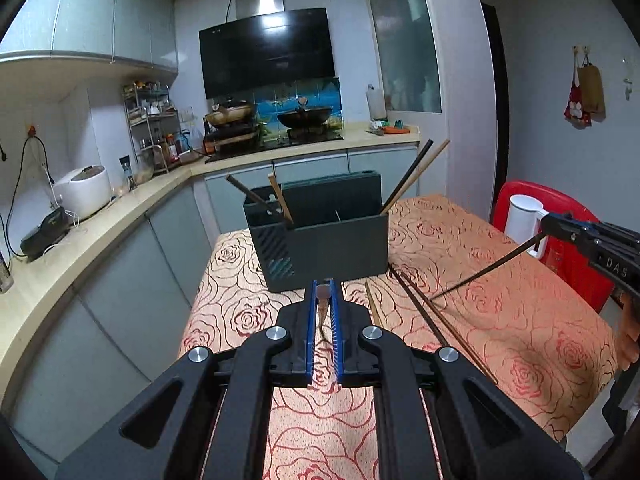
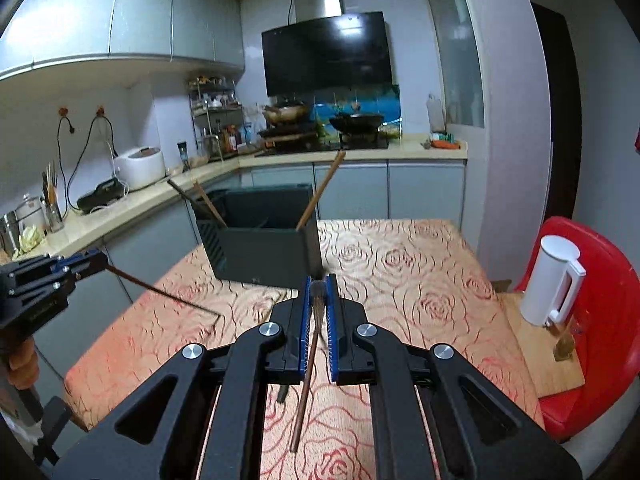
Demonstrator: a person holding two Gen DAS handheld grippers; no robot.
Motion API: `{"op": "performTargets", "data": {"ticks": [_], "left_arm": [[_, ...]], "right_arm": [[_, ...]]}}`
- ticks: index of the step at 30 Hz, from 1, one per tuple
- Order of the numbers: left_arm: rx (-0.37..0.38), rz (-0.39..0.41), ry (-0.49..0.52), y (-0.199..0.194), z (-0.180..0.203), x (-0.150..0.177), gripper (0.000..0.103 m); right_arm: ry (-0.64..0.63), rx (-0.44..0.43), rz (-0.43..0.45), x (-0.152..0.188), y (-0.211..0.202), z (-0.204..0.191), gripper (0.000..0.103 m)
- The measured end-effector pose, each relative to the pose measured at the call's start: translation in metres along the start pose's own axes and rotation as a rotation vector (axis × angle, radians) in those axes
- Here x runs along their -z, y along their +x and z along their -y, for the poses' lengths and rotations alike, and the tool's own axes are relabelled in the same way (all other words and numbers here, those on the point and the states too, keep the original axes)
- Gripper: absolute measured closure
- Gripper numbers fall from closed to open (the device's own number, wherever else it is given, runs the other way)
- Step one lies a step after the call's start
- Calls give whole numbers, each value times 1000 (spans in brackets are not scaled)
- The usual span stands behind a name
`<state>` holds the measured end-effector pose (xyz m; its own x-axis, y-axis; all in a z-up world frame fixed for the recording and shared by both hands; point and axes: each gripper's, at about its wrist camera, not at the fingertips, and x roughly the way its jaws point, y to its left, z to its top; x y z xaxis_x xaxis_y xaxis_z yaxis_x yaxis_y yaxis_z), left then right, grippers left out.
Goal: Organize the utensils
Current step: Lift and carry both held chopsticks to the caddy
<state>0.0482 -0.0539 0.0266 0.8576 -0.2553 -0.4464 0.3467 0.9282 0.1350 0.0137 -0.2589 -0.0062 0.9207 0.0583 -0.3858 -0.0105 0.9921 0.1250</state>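
Note:
A dark utensil holder (image 1: 324, 236) stands on the rose-patterned table, with several chopsticks leaning in its two end compartments; it also shows in the right wrist view (image 2: 264, 252). My left gripper (image 1: 324, 292) is shut on a brown chopstick (image 1: 322, 312), just in front of the holder; in the right wrist view that gripper (image 2: 86, 264) holds the chopstick (image 2: 160, 290) slanting down to the cloth. My right gripper (image 2: 318, 284) is shut on a dark chopstick (image 2: 310, 360); in the left wrist view it (image 1: 554, 222) holds the stick (image 1: 488, 270) tip-down. Loose chopsticks (image 1: 424, 316) lie on the table.
A red chair (image 2: 600, 264) at the table's right carries a white kettle (image 2: 552, 284) on a wooden board. The kitchen counter (image 1: 100, 216) runs along the left and back with a rice cooker (image 1: 82, 190), stove and pans.

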Motion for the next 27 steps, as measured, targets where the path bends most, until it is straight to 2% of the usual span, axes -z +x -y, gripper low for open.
{"op": "performTargets", "data": {"ticks": [15, 27], "left_arm": [[-16, 17, 12, 10, -11, -28, 97], [23, 39, 13, 11, -34, -89, 97]], "right_arm": [[15, -41, 4, -46, 19, 0, 95], [-34, -57, 68, -105, 15, -12, 95]]}}
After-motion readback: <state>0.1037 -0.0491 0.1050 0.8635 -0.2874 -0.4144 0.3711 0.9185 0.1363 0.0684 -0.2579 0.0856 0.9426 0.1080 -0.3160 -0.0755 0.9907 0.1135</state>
